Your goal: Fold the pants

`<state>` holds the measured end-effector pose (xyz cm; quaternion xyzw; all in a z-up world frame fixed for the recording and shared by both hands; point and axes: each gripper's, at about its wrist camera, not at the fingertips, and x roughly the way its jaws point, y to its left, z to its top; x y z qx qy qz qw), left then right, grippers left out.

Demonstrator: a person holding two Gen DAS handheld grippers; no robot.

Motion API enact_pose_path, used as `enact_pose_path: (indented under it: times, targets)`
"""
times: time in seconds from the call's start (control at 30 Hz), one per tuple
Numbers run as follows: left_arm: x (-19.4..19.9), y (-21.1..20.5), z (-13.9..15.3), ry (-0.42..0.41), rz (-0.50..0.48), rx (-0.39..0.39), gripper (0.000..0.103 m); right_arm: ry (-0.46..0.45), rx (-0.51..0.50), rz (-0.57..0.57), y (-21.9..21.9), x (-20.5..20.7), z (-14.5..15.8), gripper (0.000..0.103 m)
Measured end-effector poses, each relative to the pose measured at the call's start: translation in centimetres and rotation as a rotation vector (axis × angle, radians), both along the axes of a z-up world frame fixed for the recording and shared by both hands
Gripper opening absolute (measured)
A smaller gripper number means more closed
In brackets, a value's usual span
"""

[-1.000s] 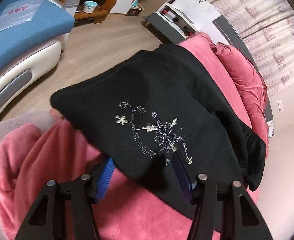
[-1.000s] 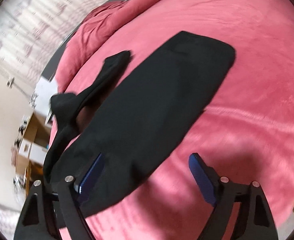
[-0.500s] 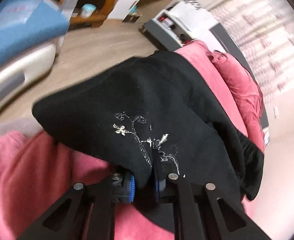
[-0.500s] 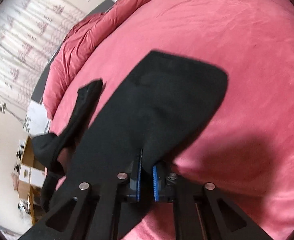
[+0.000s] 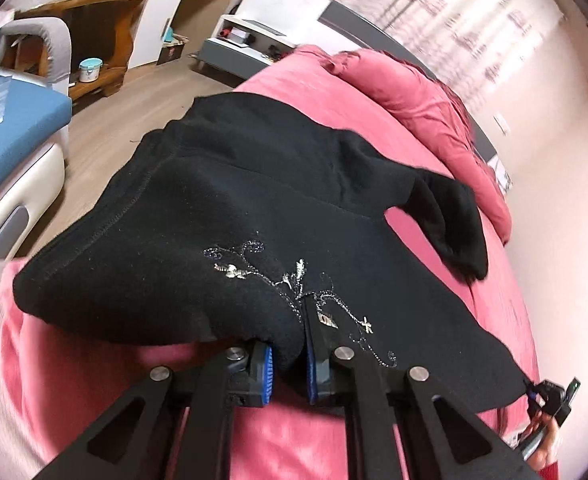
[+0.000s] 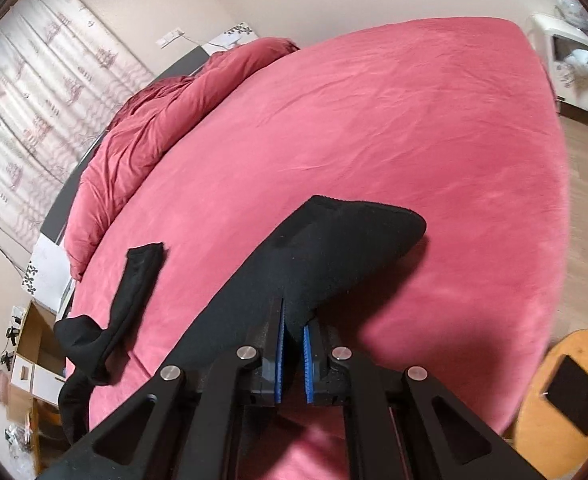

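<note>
1. Pants [image 5: 253, 216], black, spread across the pink bed [image 6: 374, 120], waist end near the edge by the floor in my left view, one leg end lifted in my right view, the other leg [image 6: 137, 280] trailing loose beside it on the cover.

2. Step in hand, as I judge it: the lengthwise fold. I've got both ends pinched and the cloth is coming up off the cover, so the next move calls for carrying this held side across to lie over the stray leg, keeping both ends level so the edges meet.

3. Left gripper [image 5: 287, 360]: my jaws have just been closing, and now the blue pads [image 5: 265, 372] are clamped on a bunched fold of the waist end, right below the silver embroidery [image 5: 294, 280]. Fabric puffs up thick between them.

4. Right gripper [image 6: 291, 356]: same story, jaws just closed, pinching the near edge of the leg end, which stands up in a hump off the bed.

5. Cloth looks soft, fleecy and thick, with a stitched seam [image 5: 133, 208] running down the waist side. It sags between my two grips, so watch for it slumping mid-carry.
</note>
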<state>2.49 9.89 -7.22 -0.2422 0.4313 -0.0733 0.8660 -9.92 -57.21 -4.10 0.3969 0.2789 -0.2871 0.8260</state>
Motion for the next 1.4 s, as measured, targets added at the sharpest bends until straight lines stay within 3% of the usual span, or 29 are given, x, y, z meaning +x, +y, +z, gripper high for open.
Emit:
enact_pose_path:
  times: [0.1, 0.27, 0.33, 0.4, 0.53, 0.63, 0.73, 0.87, 0.93, 1.07, 1.13, 1.17, 1.2, 1.23, 1.3, 1.4]
  targets:
    - [-1.4, -0.1, -0.6, 0.009, 0.002, 0.034, 0.012, 0.044, 0.002, 0.058, -0.3, -0.6, -1.1, 0.007]
    - [-1.0, -0.3, -2.6, 0.118, 0.022, 0.08, 0.018, 0.136, 0.044, 0.122, -0.7, 0.2, -2.7, 0.012]
    - [-1.2, -0.2, -1.8, 0.091, 0.03, 0.077, 0.02, 0.141, -0.007, 0.056, -1.4, -0.5, -1.5, 0.033]
    - [-1.9, 0.1, -0.2, 0.042, 0.041, 0.072, 0.025, 0.135, -0.099, -0.03, -1.7, -1.6, 0.6, 0.047]
    - [-3.3, 1.1, 2.6, -0.002, 0.054, 0.066, 0.025, 0.078, -0.27, -0.055, -1.1, -0.4, 5.3, 0.049]
    - [-4.8, 2.2, 3.6, 0.0, 0.072, 0.122, 0.024, 0.011, -0.195, 0.072, -0.7, 4.4, 6.2, 0.057]
    - [-5.2, 4.5, 4.3, -0.001, 0.192, 0.153, 0.024, -0.006, -0.11, 0.211, 0.1, 11.4, 5.2, 0.057]
    - [-2.4, 5.4, 4.5, -0.021, 0.27, 0.08, 0.025, 0.018, -0.014, 0.313, 1.9, 20.1, 2.4, 0.057]
    - [-0.7, 4.6, 4.4, -0.047, 0.243, 0.057, 0.027, 0.014, 0.047, 0.337, 2.1, 23.5, 0.8, 0.057]
    - [4.1, 0.6, 4.2, -0.088, 0.093, 0.131, 0.028, 0.036, 0.099, 0.351, 2.6, 28.7, -1.6, 0.057]
    - [6.2, -1.1, 3.6, -0.071, 0.031, 0.148, 0.028, 0.052, 0.12, 0.346, 2.9, 31.1, -2.7, 0.056]
    - [7.2, -2.0, 3.2, -0.069, 0.003, 0.147, 0.028, 0.058, 0.13, 0.34, 3.0, 31.8, -3.3, 0.053]
    - [7.9, -2.6, 2.8, -0.074, -0.017, 0.151, 0.028, 0.055, 0.123, 0.342, 3.4, 32.9, -3.6, 0.038]
    - [8.6, -3.3, 2.4, -0.075, -0.039, 0.161, 0.028, 0.059, 0.11, 0.354, 3.6, 33.4, -3.7, 0.015]
    - [9.6, -5.0, 1.3, -0.071, -0.071, 0.216, 0.028, 0.086, 0.047, 0.368, 4.1, 34.4, -3.1, 0.012]
    - [10.2, -6.2, -0.1, -0.055, -0.106, 0.248, 0.028, 0.089, -0.059, 0.349, 3.5, 32.5, -0.7, 0.011]
